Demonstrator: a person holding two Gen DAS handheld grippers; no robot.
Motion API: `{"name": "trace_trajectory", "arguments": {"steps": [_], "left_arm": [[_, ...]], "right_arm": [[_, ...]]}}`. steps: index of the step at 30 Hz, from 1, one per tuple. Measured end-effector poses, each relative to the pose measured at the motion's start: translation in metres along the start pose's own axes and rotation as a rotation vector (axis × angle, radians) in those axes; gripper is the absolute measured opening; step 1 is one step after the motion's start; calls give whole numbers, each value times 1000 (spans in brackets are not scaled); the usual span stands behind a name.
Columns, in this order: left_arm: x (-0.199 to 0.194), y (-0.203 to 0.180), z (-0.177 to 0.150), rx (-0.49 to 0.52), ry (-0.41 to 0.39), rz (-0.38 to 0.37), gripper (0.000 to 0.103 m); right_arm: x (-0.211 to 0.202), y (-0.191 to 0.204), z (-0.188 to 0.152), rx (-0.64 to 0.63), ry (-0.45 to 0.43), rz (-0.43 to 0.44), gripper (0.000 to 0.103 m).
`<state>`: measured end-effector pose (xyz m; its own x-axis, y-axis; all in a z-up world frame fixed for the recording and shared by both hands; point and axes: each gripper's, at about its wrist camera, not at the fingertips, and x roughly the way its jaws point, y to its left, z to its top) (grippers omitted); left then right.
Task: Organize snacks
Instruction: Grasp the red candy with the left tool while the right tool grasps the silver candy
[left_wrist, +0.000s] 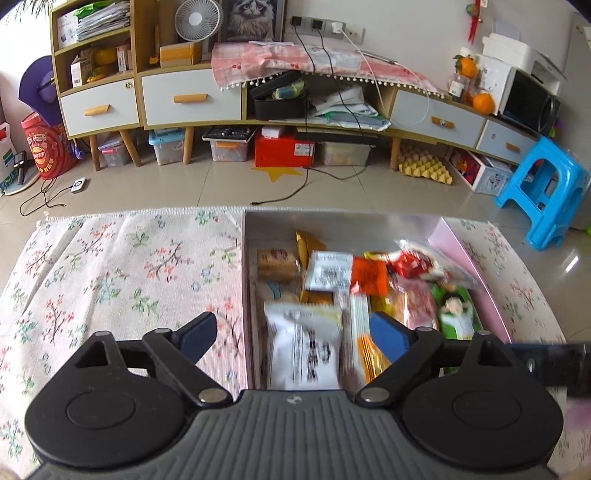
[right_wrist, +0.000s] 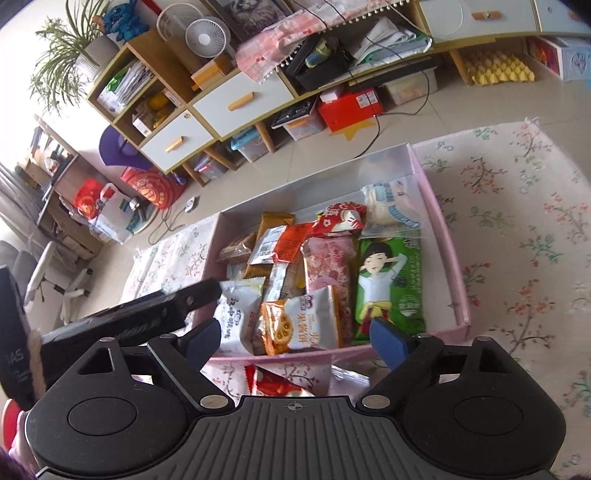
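a flowered cloth (right_wrist: 517, 229) carries the pink box (right_wrist: 448, 236), packets gathered inside; one red packet (right_wrist: 275, 384) lies outside its near edge. left gripper (left_wrist: 295, 336) and right gripper (right_wrist: 295, 338) hover spread, empty.

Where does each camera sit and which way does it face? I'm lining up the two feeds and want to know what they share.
Left wrist view: on the left gripper, looking down and forward over the pink cardboard box of snack packets, toward the wooden cabinet; shows its own open blue-padded fingers.
Right wrist view: on the right gripper, above the box's near wall, open; the left gripper's black finger enters at left.
Shared: box, green cartoon-girl packet, floral tablecloth, cabinet.
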<state>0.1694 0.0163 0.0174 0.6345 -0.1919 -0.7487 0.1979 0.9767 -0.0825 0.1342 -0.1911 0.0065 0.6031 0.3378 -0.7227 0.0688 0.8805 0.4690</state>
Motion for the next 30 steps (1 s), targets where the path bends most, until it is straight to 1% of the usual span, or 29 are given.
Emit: {"name": "trace_trajectory", "arguments": {"steps": [5,8,12,17,21,23,25,26,30], "left_arm": [[-9,-4,-12,10,46,16,94],[-16,-7,-22,-13,68,14,96],[-21,-8,-31,-81,97,7,97],[-16,-14,-40,-183,130,-7,96],[-8,-21,-42,-270,140,-8,91],[-3,-22,-43,-328,146,-16,86],[2,-25,-44,-382,158,-25,77],[5,-26,-45,-405,162,-25,75],[14,-33,-50,-459,168,3,63]], "right_arm": [[-10,-4,-6,-22,0,-38,90],[-14,-6,-10,-33,6,-63,90],[-18,-11,-15,-37,12,-91,90],[-17,-18,-20,-22,32,-135,90],[-10,-22,-23,-22,54,-190,90],[-7,-25,-23,-7,64,-206,90],[-4,-29,-22,16,71,-216,90],[-3,-30,-22,23,74,-219,90],[3,-33,-22,23,85,-230,90]]}}
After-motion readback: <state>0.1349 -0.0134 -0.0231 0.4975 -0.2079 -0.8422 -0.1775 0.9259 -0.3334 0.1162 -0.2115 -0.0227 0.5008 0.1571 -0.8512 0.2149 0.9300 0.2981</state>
